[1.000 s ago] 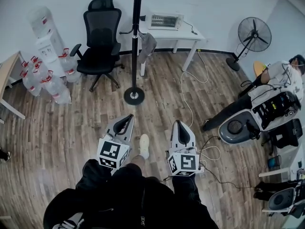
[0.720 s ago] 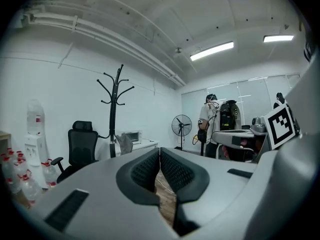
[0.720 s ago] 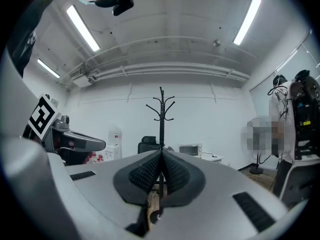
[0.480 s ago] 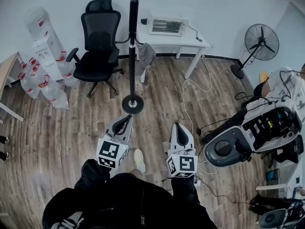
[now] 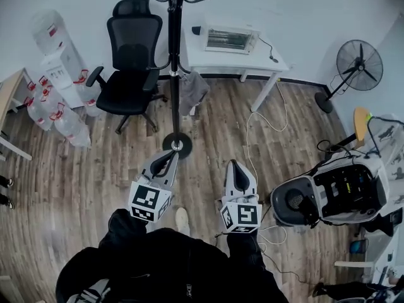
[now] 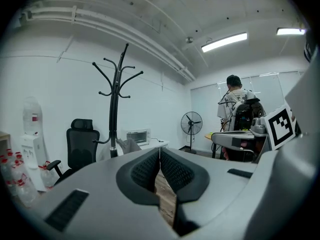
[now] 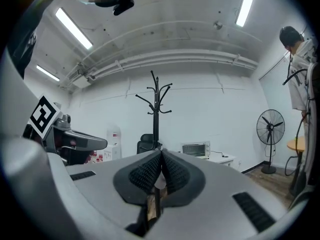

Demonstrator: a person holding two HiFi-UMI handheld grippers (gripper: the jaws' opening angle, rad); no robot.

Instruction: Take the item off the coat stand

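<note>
Approach step: left tool (image 5: 168, 158) and right tool (image 5: 235, 165) both clenched and empty, short of the coat stand (image 5: 174, 62), whose low hook holds the grey cloth (image 5: 192, 91); next, close in and open one.

You hold two grippers: one left gripper (image 5: 170, 156) and one right gripper (image 5: 232, 165). At twelve o'clock you face one coat stand (image 5: 175, 62) carrying one grey cloth item (image 5: 192, 92). You also have one office chair (image 5: 129, 55) at eleven, one white table (image 5: 252, 59) with one toaster oven (image 5: 230, 38) at one, and one pedestal fan (image 5: 360, 60) at two.
</note>
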